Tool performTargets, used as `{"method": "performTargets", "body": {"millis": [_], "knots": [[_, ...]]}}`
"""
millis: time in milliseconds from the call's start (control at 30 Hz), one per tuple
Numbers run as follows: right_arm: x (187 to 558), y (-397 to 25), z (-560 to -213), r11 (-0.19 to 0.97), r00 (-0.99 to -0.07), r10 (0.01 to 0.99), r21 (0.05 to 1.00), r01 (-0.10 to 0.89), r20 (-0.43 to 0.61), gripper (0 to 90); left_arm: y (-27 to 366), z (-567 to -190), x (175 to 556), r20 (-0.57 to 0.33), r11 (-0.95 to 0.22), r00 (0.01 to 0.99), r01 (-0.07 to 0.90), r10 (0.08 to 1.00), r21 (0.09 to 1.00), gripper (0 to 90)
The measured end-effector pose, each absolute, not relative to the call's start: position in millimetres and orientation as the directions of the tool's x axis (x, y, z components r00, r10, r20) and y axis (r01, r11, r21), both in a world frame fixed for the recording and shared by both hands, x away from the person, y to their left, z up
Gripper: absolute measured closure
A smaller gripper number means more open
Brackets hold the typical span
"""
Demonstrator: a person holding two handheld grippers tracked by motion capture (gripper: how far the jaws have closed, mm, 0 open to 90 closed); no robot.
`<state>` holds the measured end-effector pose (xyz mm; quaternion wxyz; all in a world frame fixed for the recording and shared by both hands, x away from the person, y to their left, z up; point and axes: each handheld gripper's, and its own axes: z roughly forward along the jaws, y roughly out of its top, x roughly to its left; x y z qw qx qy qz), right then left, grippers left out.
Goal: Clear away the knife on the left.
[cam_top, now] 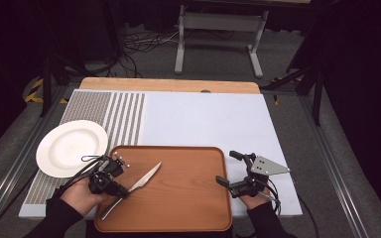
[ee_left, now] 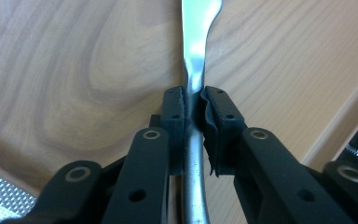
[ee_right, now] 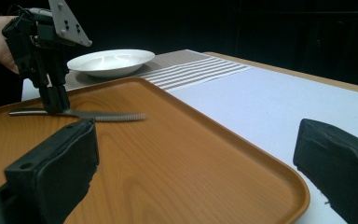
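The left gripper [cam_top: 120,191] pinches a knife [cam_top: 146,178] by its handle on the wooden tray [cam_top: 188,198], while the right gripper [cam_top: 228,168] hovers spread wide at the tray's edge, near a white plate [cam_top: 64,146] on the table [cam_top: 203,119].

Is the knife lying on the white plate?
No, the knife lies on the wooden tray, clamped by the left gripper.

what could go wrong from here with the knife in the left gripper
1. The left gripper pinches the knife on its narrow neck, with one pad looking torn, so the knife may twist or slip when lifted.
2. The long blade points across the tray, and its tip could drag on the wood if the lift stays low.
3. The plate sits close to the left hand, so a wide swing might knock it.
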<state>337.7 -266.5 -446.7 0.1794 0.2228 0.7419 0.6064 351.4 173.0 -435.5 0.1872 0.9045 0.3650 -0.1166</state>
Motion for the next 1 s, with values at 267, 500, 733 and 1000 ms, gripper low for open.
{"method": "performTargets", "body": {"millis": [267,500,733,1000], "knots": [[337.7,-266.5,-446.7,0.165,-0.838,0.546,0.98,0.113,0.005,0.7,173.0,-422.2,349.1,-0.326,-0.662,0.739,0.673,0.589,0.33,27.6],[337.7,-266.5,-446.7,0.164,-0.838,0.546,0.98,0.114,0.006,0.7,171.7,-411.7,345.0,-0.253,-0.697,0.835,0.548,0.489,0.462,6.4],[337.8,-266.6,-446.7,0.163,-0.838,0.546,0.98,0.114,0.006,0.7,167.0,-405.4,341.7,-0.146,-0.722,0.882,0.454,0.449,0.522,6.0],[337.9,-266.7,-446.7,0.162,-0.838,0.545,0.98,0.116,0.009,0.7,154.0,-400.0,334.7,0.005,-0.808,0.955,0.248,0.297,0.535,25.2]]}}
